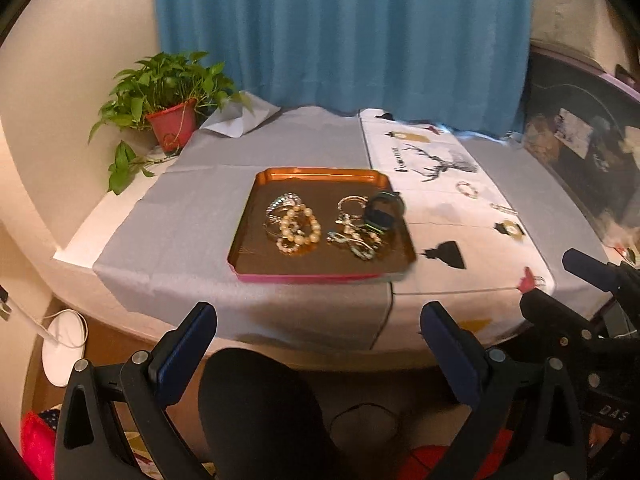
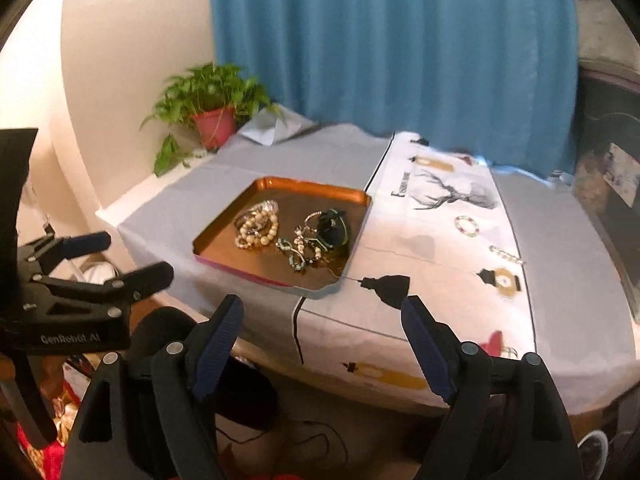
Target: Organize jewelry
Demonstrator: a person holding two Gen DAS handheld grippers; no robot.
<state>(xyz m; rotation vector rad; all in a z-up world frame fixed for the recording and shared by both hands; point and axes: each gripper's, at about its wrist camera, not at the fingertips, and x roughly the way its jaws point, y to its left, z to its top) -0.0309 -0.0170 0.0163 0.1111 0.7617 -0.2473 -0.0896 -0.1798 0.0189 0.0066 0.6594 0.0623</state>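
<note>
An orange tray [image 1: 316, 174] [image 2: 280, 186] sits mid-table. It holds a pile of pearl bracelets [image 1: 296, 226] [image 2: 258, 226], a tangle of chains and beads [image 1: 356, 238] [image 2: 302, 252] and dark hair ties [image 1: 382, 208] [image 2: 334, 226]. A beaded bracelet [image 1: 468, 189] [image 2: 467, 225] and a thin chain bracelet [image 1: 503, 209] [image 2: 506, 255] lie on the white printed cloth [image 1: 440, 216] to the right of the tray. My left gripper [image 1: 318, 320] is open and empty, short of the table's front edge. My right gripper [image 2: 322, 316] is open and empty, also in front of the table.
A potted plant [image 1: 168, 96] [image 2: 212, 116] stands at the back left corner. A blue curtain [image 1: 340, 36] hangs behind the table. Grey cloth [image 1: 180, 232] covers the table's left side. A dark seat with clutter [image 1: 580, 152] stands to the right. A white lamp base [image 1: 64, 348] lies on the floor.
</note>
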